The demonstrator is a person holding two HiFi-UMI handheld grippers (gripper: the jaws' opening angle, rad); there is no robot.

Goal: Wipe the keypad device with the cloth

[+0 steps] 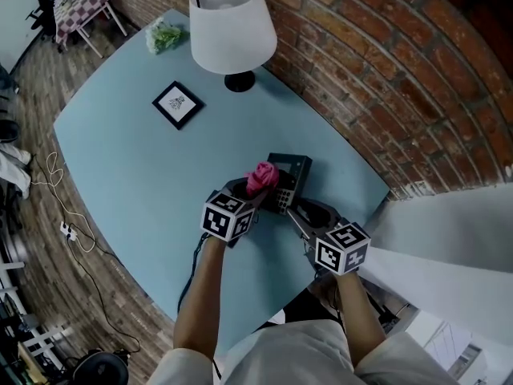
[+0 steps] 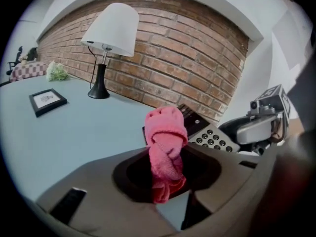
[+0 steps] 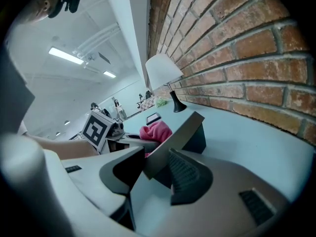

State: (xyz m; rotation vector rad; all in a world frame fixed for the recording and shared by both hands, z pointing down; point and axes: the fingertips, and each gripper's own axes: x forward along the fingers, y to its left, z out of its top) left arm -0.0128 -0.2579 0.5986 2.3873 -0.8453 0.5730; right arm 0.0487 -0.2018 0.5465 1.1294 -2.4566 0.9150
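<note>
The keypad device point(image 1: 287, 181) is a dark wedge-shaped box with round keys, standing on the pale blue table point(image 1: 144, 159) near the brick wall. My left gripper point(image 1: 250, 197) is shut on a bunched pink cloth point(image 1: 262, 177), which sticks up from its jaws just left of the keypad. In the left gripper view the pink cloth point(image 2: 166, 149) stands upright between the jaws, with the keypad device point(image 2: 210, 134) right behind it. My right gripper point(image 1: 292, 208) is shut on the near edge of the keypad device point(image 3: 178, 132), its ribbed pad point(image 3: 185, 174) pressed against the device's side.
A white-shaded lamp point(image 1: 231, 30) stands at the back by the brick wall point(image 1: 377, 79). A small black picture frame point(image 1: 178, 104) lies left of it, a green bundle point(image 1: 163, 35) at the far corner. Cables point(image 1: 68, 231) trail on the wooden floor to the left.
</note>
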